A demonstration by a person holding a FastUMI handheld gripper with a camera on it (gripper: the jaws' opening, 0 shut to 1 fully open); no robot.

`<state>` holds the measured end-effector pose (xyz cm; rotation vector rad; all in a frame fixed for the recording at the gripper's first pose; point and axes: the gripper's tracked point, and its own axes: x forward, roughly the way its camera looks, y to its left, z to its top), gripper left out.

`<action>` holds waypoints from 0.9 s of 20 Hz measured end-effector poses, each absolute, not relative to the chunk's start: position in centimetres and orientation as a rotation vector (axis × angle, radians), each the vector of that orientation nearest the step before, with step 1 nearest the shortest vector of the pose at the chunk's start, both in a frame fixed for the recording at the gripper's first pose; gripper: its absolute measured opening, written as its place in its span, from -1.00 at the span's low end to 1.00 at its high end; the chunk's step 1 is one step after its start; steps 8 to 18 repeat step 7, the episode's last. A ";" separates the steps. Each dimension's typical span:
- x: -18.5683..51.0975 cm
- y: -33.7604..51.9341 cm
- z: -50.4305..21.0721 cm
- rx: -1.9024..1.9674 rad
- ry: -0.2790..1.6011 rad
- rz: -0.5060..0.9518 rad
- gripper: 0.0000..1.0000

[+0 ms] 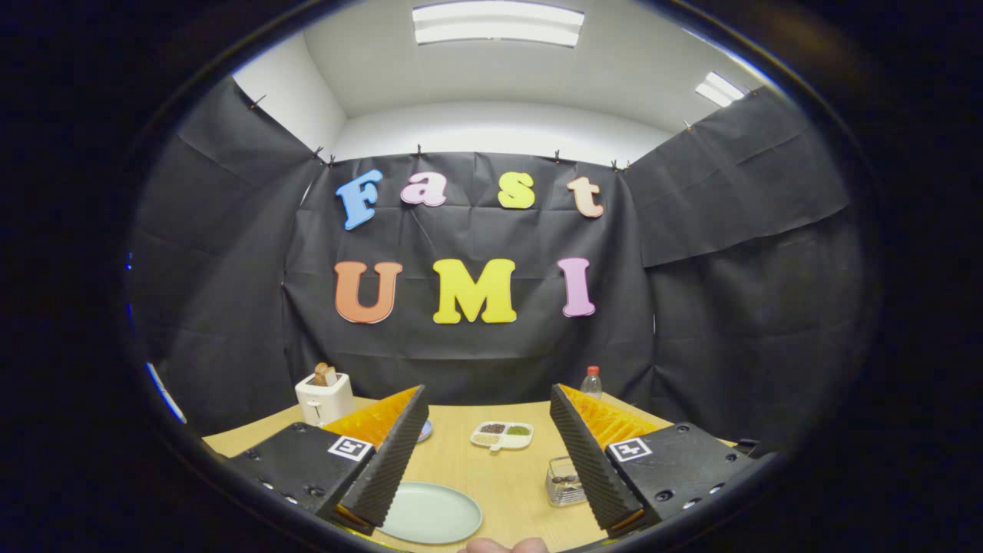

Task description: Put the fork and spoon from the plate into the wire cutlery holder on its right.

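Pale green round plate (431,513) lies on the light wooden table (499,476), partly behind the left finger; the visible part of its surface carries no cutlery. Clear wire-sided cutlery holder (564,481) stands to the plate's right, tucked against the right finger's inner edge. Dark shapes sit inside near its top; too small to say whether these are the fork and spoon. Judgement: utensils may already be in the holder, or lie on the hidden part of the plate. Cannot settle which.

Gripper (491,449) held above the table, level, looking across it. Fingers spread wide apart, nothing between them, touching nothing. Plate and holder both fall in the gap just ahead, so the pose suits either an approach or a pull-back.

Fingertips of a person's hand (503,546) show at the nearest table edge.

Beyond the fingers: white divided dish (501,435) with grains or seeds, mid-table. White toaster (324,398) with bread in its slot, far left. Clear plastic bottle with red cap (590,382), far right, against the cloth wall.
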<state>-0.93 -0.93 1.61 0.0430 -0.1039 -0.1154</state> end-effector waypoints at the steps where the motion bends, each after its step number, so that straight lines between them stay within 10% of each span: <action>1: -0.9 -1.0 1.6 0.045 -0.101 -0.117 0.91; 18: -1.0 -1.2 1.9 0.056 -0.102 -0.121 0.91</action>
